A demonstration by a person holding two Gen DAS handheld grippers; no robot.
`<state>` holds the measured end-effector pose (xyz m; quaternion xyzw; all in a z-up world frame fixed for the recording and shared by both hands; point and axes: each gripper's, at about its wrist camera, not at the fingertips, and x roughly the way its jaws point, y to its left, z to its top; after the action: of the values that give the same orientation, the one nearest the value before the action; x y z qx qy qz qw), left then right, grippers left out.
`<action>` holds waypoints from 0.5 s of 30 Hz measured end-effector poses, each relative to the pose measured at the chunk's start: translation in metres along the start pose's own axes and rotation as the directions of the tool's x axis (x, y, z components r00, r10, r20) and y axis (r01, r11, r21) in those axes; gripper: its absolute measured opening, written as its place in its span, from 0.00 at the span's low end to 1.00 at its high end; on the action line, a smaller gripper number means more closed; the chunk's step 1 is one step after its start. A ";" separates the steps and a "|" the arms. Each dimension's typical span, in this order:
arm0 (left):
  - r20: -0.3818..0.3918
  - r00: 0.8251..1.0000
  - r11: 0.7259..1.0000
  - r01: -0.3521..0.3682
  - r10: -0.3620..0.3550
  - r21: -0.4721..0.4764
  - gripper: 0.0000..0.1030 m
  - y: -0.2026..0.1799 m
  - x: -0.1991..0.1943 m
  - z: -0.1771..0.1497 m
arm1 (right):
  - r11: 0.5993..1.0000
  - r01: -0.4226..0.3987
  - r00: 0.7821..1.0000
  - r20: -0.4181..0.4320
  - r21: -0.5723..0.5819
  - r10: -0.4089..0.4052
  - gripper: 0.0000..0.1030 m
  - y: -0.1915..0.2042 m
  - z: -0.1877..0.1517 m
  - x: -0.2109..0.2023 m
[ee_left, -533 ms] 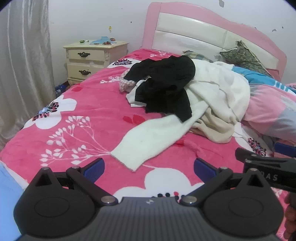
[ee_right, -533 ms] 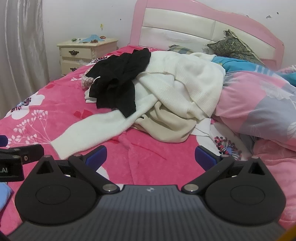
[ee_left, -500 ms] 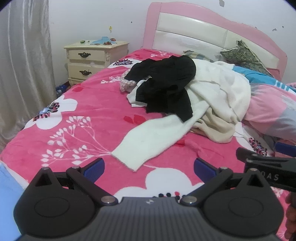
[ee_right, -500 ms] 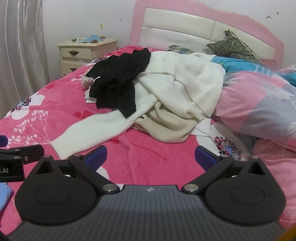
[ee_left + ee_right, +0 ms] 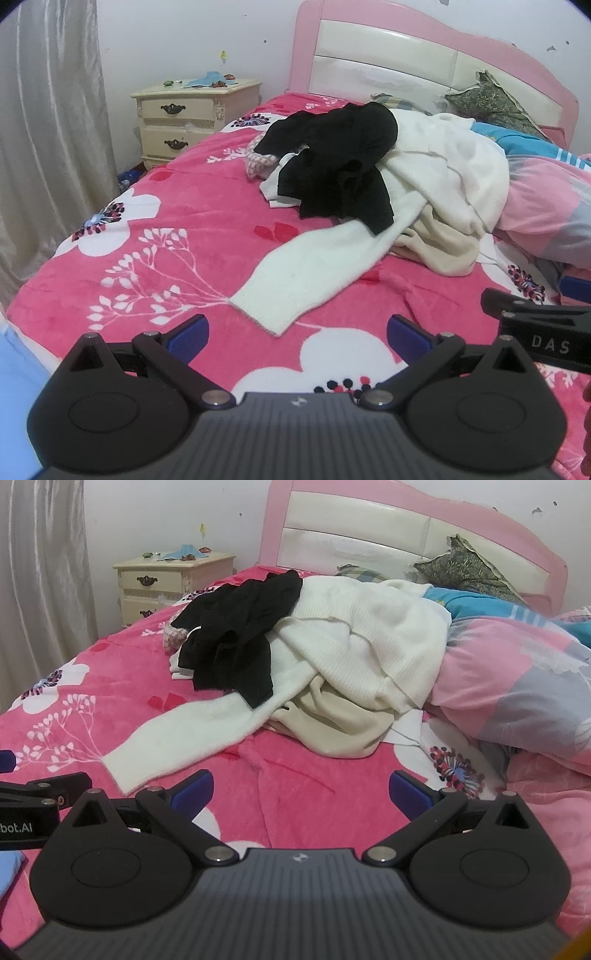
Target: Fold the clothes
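Observation:
A heap of clothes lies mid-bed on the pink floral blanket. A black garment lies on top of a white knit sweater, whose long sleeve stretches toward me. A cream garment sits under the sweater. My left gripper hovers open just short of the sleeve's cuff, with nothing between its blue pads. My right gripper stands open over bare blanket, in front of the cream garment, also empty.
A cream nightstand stands left of the pink headboard. A bunched quilt and a green pillow fill the bed's right side. A curtain hangs at far left. The other gripper's arm shows at each view's edge.

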<state>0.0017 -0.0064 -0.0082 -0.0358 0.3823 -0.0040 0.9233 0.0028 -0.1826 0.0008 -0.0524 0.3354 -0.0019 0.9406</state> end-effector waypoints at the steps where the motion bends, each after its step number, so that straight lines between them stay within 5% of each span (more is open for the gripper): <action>1: 0.002 1.000 1.000 0.002 -0.002 0.001 1.00 0.001 0.000 0.000 | 1.000 0.000 1.000 -0.001 0.000 0.000 0.99 0.000 0.000 -0.001; 15: -0.010 1.000 0.999 -0.028 0.028 0.025 1.00 0.003 0.002 0.000 | 1.000 -0.006 1.000 -0.010 -0.003 0.006 0.99 0.003 0.001 -0.002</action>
<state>0.0024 -0.0035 -0.0099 -0.0188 0.3875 0.0037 0.9217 0.0012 -0.1795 0.0024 -0.0529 0.3401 0.0011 0.9389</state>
